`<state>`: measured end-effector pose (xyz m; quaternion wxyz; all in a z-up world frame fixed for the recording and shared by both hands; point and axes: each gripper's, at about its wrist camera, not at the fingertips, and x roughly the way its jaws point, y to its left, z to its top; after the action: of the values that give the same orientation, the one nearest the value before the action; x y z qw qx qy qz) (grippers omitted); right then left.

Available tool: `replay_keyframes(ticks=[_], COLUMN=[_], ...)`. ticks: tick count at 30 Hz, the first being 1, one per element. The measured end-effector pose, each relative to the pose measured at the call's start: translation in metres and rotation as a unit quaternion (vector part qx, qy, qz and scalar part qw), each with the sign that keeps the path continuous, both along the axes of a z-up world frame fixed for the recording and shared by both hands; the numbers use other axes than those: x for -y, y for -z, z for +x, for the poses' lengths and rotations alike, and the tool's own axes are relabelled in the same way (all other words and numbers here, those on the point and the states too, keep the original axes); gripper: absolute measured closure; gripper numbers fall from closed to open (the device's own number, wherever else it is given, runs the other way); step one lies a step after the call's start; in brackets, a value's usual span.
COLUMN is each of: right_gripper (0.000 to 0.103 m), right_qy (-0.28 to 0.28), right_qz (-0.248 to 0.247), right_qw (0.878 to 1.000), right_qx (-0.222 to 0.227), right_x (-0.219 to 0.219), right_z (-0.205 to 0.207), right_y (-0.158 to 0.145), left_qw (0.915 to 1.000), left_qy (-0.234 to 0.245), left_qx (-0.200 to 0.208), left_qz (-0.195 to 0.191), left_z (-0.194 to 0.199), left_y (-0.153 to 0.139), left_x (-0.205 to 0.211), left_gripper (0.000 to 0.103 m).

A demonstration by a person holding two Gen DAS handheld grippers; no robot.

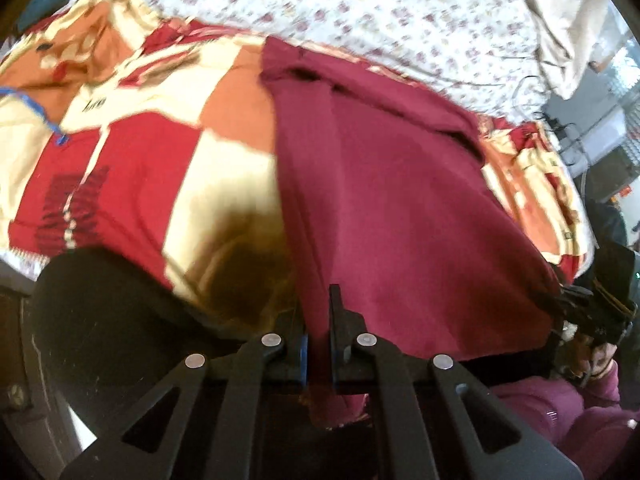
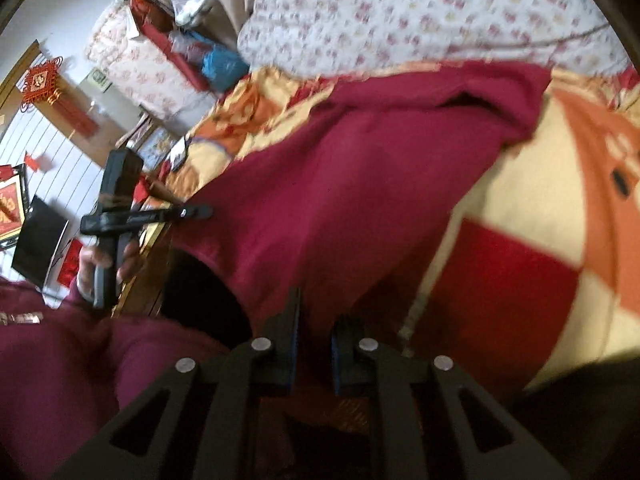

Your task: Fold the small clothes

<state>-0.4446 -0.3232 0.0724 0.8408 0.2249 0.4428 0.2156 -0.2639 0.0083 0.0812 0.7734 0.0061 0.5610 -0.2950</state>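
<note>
A dark red garment [image 1: 400, 184] lies stretched over a red, cream and orange blanket [image 1: 152, 128] on a bed. My left gripper [image 1: 318, 320] is shut on the garment's near edge, with cloth pinched between its fingers. My right gripper [image 2: 314, 328] is shut on another part of the same garment [image 2: 340, 184]. The right gripper also shows at the right edge of the left wrist view [image 1: 576, 304], at the garment's corner. The left gripper shows in the right wrist view [image 2: 200, 212], clamped on the garment's left edge.
A white floral sheet [image 1: 360, 12] covers the far part of the bed. The person's maroon sleeve [image 2: 80, 360] is at lower left. Room clutter and a wall ornament [image 2: 44, 84] lie beyond the bed. A blue cord [image 1: 40, 108] rests on the blanket.
</note>
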Motion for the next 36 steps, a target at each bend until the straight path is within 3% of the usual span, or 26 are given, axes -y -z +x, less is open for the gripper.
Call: replay_keyframes(ticks=[5,15,24,31,34,36], right_gripper=[0.092,0.092,0.085,0.062,0.062,0.074], right_qy=[0.013,0.028,0.024,0.022,0.014,0.005], right_qz=[-0.004,0.001,0.018,0.016,0.015,0.0], right_qw=[0.999,0.998,0.996,0.993,0.992,0.992], right_qx=[-0.043,-0.051,-0.081,-0.116,-0.124,-0.128], right_x=[0.004,0.014,0.002,-0.007,-0.012,-0.018], right_z=[0.005,0.007,0.006,0.005,0.002,0.0], right_y=[0.024,0.022,0.034,0.051,0.055,0.056], left_qw=[0.9999,0.9994,0.9996,0.9996,0.9996,0.9996], left_qy=[-0.011,0.0,-0.002,-0.002,-0.003,-0.005], left_qx=[-0.013,0.004,0.0,-0.006,-0.01,-0.013], left_qz=[0.002,0.034,0.03,0.027,0.026,0.024], left_z=[0.003,-0.001,0.001,0.002,0.002,0.003], left_y=[0.01,0.015,0.015,0.019,0.021,0.022], left_x=[-0.005,0.011,0.009,0.008,0.008,0.007], left_gripper=[0.103,0.103,0.103,0.103,0.103,0.103])
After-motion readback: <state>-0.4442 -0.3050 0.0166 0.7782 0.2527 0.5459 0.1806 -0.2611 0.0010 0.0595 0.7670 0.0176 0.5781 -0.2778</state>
